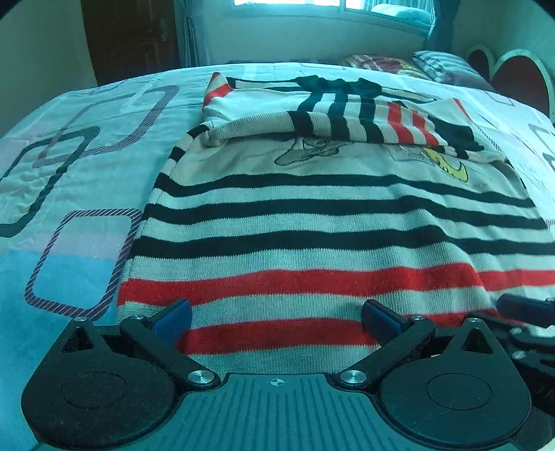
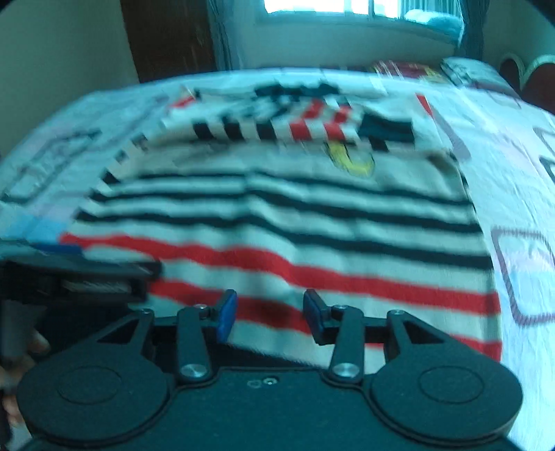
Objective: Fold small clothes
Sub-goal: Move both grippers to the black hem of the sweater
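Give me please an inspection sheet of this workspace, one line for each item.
Surface: bed sheet, pale blue with rectangle patterns.
Job's things: striped sweater lying flat, sleeves folded across the chest, hem toward the grippers.
Clutter: folded fabrics at the far edge of the bed.
Grippers: left gripper open wide over the hem; right gripper open, narrower gap, its view blurred.
Cables: nothing seen.
Surroundings: window, curtain, dark wooden door.

Striped knit sweater [image 1: 329, 222], flat on bed, sleeves folded across chest
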